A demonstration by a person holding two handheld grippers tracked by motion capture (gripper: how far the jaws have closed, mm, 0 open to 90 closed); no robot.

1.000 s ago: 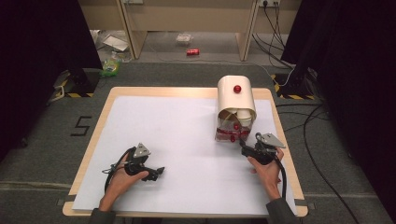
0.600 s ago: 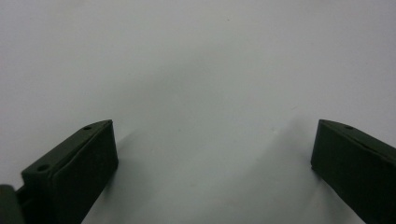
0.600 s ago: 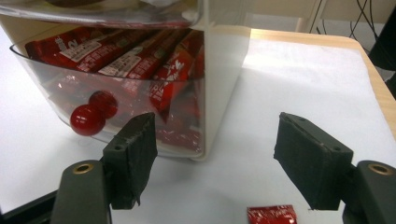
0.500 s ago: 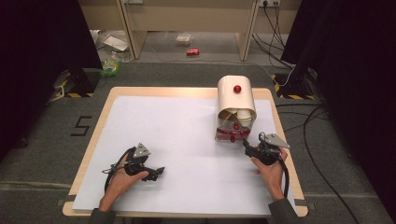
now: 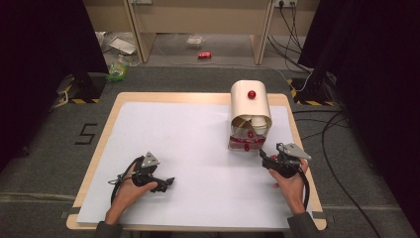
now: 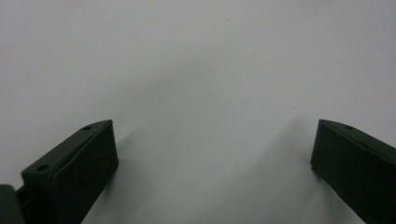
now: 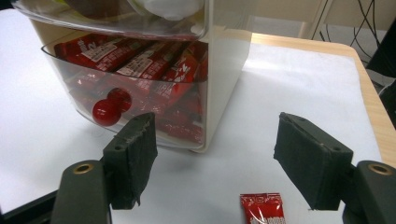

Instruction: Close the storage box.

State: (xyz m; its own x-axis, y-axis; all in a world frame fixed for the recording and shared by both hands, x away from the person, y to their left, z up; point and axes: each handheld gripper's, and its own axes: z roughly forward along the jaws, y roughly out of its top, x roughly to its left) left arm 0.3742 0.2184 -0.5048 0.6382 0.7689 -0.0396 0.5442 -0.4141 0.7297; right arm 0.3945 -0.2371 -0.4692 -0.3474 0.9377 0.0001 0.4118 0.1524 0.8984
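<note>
Here, right gripper (image 7: 212, 161) jaws spread wide over a red packet (image 7: 262, 208); left gripper (image 6: 212, 170) jaws likewise, empty.

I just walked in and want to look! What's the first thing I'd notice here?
Probably the cream snack box with a red knob on top, standing at the table's far right. Its clear bottom drawer is packed with red wrapped snacks. One small red packet lies on the white sheet just in front of the open right gripper.
</note>
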